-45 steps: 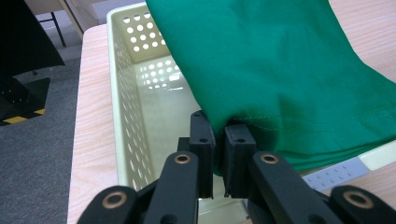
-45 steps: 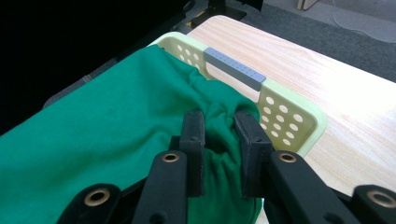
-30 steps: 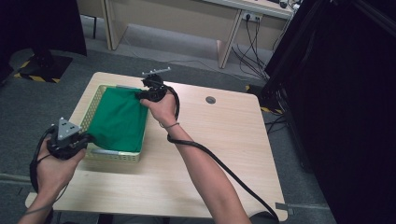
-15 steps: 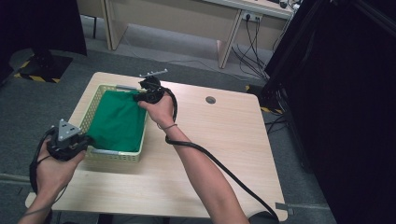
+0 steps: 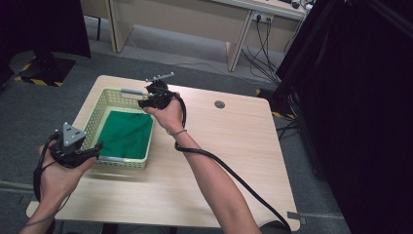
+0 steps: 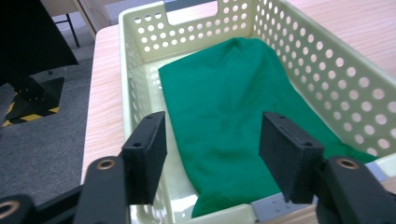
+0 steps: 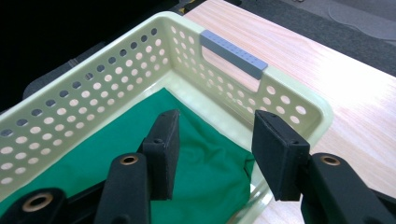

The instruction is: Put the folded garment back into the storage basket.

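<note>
We saw one green cloth (image 6: 233, 116), rumpled, lying inside one pale perforated basket (image 5: 95, 117) on the table (image 5: 234, 161), while our left gripper (image 6: 212, 154) and right gripper (image 7: 215, 149) had just been opening, jaws parted and empty.

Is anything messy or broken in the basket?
Nothing looks broken or spilled. The green cloth lies loosely rumpled in the pale basket, reaching more toward one end, so bare floor shows at the other. Both the left gripper and right gripper have just been opening, with nothing between their jaws.
</note>
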Tool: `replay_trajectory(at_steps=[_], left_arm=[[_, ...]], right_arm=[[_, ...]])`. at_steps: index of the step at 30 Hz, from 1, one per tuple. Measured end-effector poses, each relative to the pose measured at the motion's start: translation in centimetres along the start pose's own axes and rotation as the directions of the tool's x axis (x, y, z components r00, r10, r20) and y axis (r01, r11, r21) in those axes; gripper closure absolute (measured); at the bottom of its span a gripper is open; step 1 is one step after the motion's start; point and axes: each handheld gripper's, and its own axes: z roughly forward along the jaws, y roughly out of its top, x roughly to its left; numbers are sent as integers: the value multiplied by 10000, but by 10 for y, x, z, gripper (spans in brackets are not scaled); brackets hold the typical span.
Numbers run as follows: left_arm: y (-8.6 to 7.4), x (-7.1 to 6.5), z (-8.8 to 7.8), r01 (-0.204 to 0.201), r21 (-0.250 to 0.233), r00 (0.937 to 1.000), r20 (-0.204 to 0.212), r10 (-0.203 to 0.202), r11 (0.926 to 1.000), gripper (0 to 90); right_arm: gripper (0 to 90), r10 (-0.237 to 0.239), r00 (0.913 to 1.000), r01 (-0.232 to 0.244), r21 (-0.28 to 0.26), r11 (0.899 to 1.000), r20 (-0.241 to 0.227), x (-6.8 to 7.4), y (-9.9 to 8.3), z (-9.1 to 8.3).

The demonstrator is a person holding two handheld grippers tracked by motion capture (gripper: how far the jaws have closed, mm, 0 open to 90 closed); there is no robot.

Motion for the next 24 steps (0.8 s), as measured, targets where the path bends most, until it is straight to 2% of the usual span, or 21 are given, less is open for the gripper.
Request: replay_trajectory(at_steps=[10, 18, 24], left_arm=[[2, -6, 3, -41, -122, 10000, 12, 41, 9999, 372], [0, -7, 3, 76, -322, 10000, 11, -76, 9995, 285], [1, -11, 6, 159, -478, 9997, 202, -150, 9987, 232]], right_arm=[[499, -96, 9999, 96, 5, 10000, 87, -3, -4, -3], [462, -359, 9993, 359, -5, 9994, 117, -2, -3, -8], [438, -544, 9983, 542, 99, 9985, 211, -5, -8, -12]])
